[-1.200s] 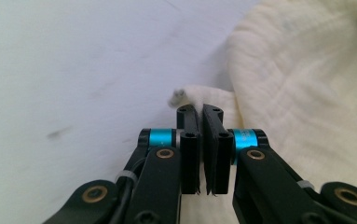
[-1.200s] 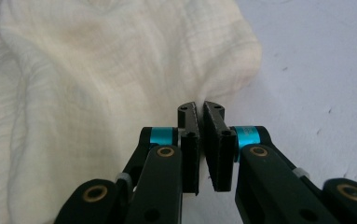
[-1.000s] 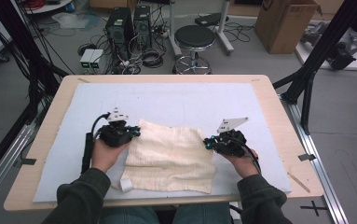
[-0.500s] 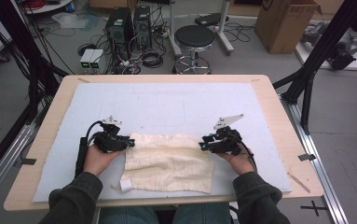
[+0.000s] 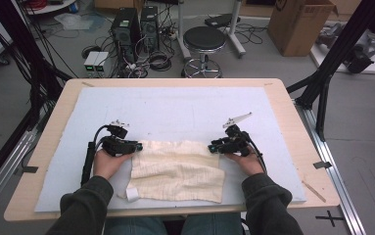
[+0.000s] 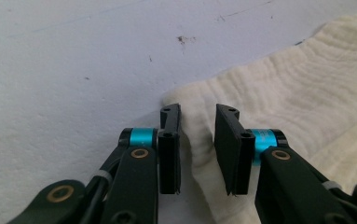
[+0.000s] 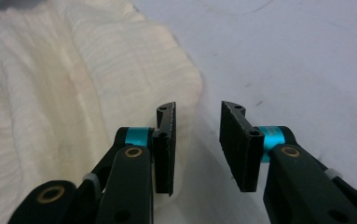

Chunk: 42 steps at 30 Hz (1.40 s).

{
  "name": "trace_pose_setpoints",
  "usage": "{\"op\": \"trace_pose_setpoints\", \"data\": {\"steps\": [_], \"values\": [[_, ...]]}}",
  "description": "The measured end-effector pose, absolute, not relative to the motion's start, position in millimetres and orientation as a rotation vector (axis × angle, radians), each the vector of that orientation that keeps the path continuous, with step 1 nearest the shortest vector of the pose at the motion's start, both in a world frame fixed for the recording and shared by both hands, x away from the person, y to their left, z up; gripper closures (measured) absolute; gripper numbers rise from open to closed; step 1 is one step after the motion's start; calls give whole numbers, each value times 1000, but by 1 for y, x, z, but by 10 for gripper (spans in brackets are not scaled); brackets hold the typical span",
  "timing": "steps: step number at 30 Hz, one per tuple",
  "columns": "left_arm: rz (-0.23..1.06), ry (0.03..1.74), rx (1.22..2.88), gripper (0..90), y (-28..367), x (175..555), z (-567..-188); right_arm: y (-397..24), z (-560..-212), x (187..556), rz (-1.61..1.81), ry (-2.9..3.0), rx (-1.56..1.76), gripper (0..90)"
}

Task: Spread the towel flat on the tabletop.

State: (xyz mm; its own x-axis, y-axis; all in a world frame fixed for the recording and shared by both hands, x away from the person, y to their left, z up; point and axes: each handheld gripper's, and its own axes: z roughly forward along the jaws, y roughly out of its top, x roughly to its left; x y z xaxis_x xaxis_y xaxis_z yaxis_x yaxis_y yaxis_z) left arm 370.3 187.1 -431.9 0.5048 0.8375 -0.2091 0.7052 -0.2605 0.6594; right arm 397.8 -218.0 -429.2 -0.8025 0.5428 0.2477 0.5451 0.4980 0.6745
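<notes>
- Cream cloth [image 5: 176,168] lay flat on the pale blue mat [image 5: 175,107], near the person's edge of the wooden table [image 5: 292,112], roughly midway between left and right.
- It looked folded over, with a ribbed, crinkled weave, and a small white tag [image 5: 132,194] stuck out at its near left corner.
- The left gripper [image 5: 135,146] sat at the cloth's far left corner, held in the person's left hand [image 5: 107,163]. In the left gripper view its jaws were parted, with the rounded corner of the cloth [image 6: 185,100] lying in the gap between them and nothing pinched.
- The right gripper [image 5: 213,147] sat at the cloth's far right corner, held in the right hand [image 5: 244,161]. In the right gripper view its jaws were likewise spread apart, released; the cloth's edge [image 7: 185,79] reached the left jaw, while bare mat [image 7: 283,56] lay beyond the right jaw.
- Both grippers pointed inward toward each other along the cloth's far edge.
- Dark sleeves [image 5: 82,205] covered both forearms, coming in from the near side.
- Beyond the table's far edge stood a black round stool [image 5: 203,39], two computer towers [image 5: 133,24] among tangled cables, and a cardboard box [image 5: 300,22] to the far right.
</notes>
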Motion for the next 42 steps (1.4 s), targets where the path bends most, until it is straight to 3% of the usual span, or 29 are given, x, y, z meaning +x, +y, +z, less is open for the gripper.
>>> {"op": "trace_pose_setpoints", "data": {"steps": [6,10,11,18,28,30,31,33,42], "values": [[241,1221,2082,764,187,367,-430,-198,-433,388,-1139,-2798,-857,640],[250,1195,2103,804,188,366,-430,-194,-434,382,-1141,-2863,-848,723],[268,1180,2104,845,188,364,-428,-196,-433,383,-1127,-2860,-856,801],[326,1174,2009,864,193,365,-422,-202,-423,383,-1178,-2895,-880,827],[443,1251,1821,869,195,413,-409,-203,-393,438,-1228,-2952,-1034,829],[475,1251,1767,851,194,424,-406,-202,-392,454,-1262,-2986,-1077,824],[510,1262,1742,789,193,433,-404,-202,-393,469,-1285,-2991,-1170,690],[499,1266,1733,705,194,435,-404,-205,-396,475,-1277,-2957,-1243,671],[437,1158,1820,632,199,408,-407,-215,-395,449,-1323,-2875,-1111,586]]}}
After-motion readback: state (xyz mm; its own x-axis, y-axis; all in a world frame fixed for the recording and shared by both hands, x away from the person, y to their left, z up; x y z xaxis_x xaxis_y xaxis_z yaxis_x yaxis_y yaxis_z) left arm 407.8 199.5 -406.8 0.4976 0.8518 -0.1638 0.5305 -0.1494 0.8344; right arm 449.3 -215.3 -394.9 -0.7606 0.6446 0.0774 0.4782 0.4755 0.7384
